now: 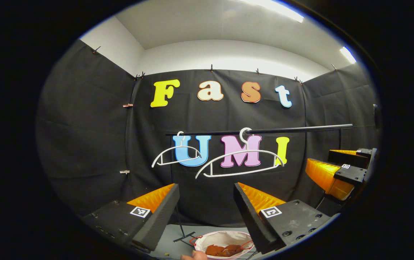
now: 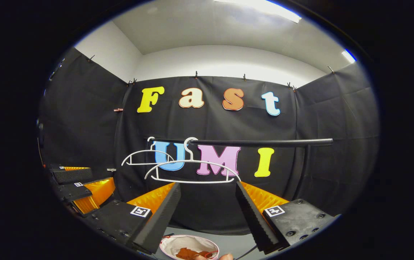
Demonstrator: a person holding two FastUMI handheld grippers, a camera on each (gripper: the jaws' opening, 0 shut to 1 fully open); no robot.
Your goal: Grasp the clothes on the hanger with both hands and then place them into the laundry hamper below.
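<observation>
My left gripper [image 1: 207,213] hides part of the hamper [image 1: 225,239] rim below it; bottom edge crops the clothes [image 1: 224,250].

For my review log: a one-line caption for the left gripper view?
Open left gripper faces two bare hangers on the rail; brown clothes lie in the hamper.

Two bare white plastic hangers [image 1: 240,163] [image 1: 176,156], one black metal rail [image 1: 264,130], one white round hamper [image 1: 224,242], one rust-brown garment [image 1: 224,250].
</observation>
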